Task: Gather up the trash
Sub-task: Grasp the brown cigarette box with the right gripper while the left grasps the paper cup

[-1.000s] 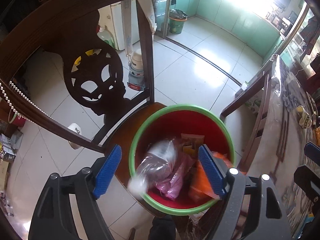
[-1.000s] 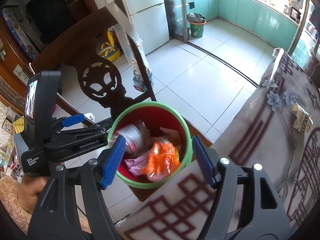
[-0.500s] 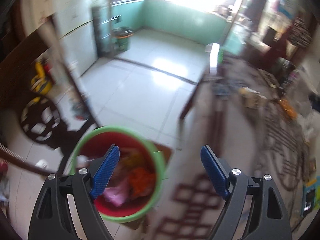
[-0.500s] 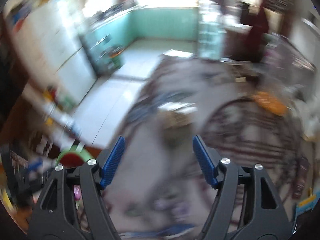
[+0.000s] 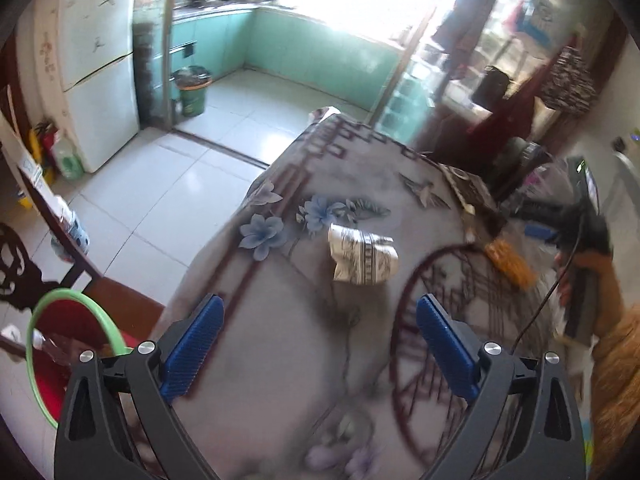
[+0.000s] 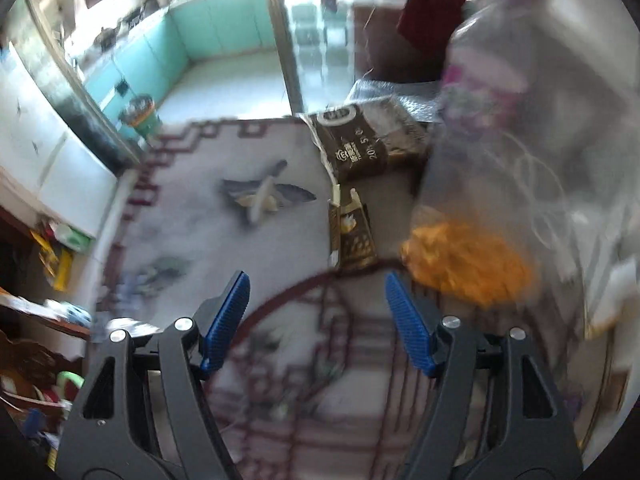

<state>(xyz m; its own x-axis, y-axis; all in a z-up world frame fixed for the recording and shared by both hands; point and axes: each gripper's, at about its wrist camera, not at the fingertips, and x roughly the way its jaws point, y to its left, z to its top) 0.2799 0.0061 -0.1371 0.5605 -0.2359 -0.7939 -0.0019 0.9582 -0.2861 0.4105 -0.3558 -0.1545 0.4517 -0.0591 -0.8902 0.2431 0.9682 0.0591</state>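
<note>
Over the table, left wrist view: your left gripper holds nothing and its jaws are opening, now spread wide above bare patterned cloth. Crumpled paper wrapper lies on the table ahead of the jaws, just past the blue flower print, well apart from the pads. It looks light, soft and already crushed, so pinch across the bulky middle fold, not the thin loose edge; it will flatten and may slide on the glossy cloth. Red bin with green rim sits off the table's near left edge, down low, with trash inside. Orange snack bag lies toward the table's right side, blurred. Right wrist view: your right gripper is part open, empty, hovering above the table's round red motif. Same orange snack bag lies just ahead and right of the jaws; crinkly, light, probably slippery film, so grab a bunched part. Small dark carton rests flat just ahead near the table centre; stiff card, take it across the narrow sides. Larger dark package sits at the table's far edge, maybe heavier; cannot tell whether it's trash.
</note>
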